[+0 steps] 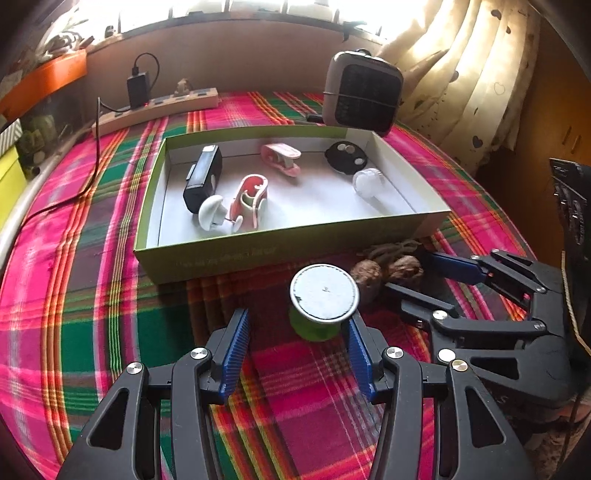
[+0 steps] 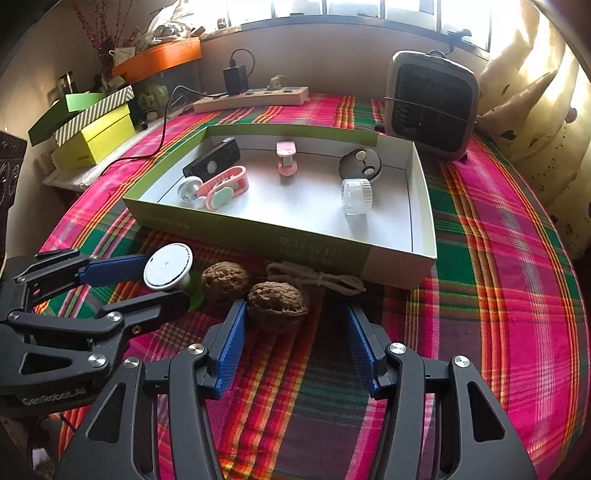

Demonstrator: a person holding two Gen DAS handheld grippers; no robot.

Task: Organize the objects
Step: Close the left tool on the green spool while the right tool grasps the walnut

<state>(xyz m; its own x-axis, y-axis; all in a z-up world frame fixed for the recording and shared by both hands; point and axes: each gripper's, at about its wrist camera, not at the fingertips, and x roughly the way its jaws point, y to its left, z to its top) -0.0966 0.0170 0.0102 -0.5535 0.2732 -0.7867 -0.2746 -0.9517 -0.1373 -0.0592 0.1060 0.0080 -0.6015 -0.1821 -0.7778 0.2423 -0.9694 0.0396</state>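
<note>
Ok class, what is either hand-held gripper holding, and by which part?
Nothing. The left hand-held gripper stands open around the green spool, a gap beside one pad; the right hand-held gripper stands open at a walnut.

Blown-out window (image 1: 229, 7) backlight; fisheye edges warped, dark.

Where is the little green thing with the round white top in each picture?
Left wrist view: the green spool with the white top sits low in the middle, just ahead of the left gripper, in front of the box.
Right wrist view: the same spool is at the left, at the left gripper's fingers.
Shared landmark: the walnuts lie right beside it, in front of the open box.
</note>
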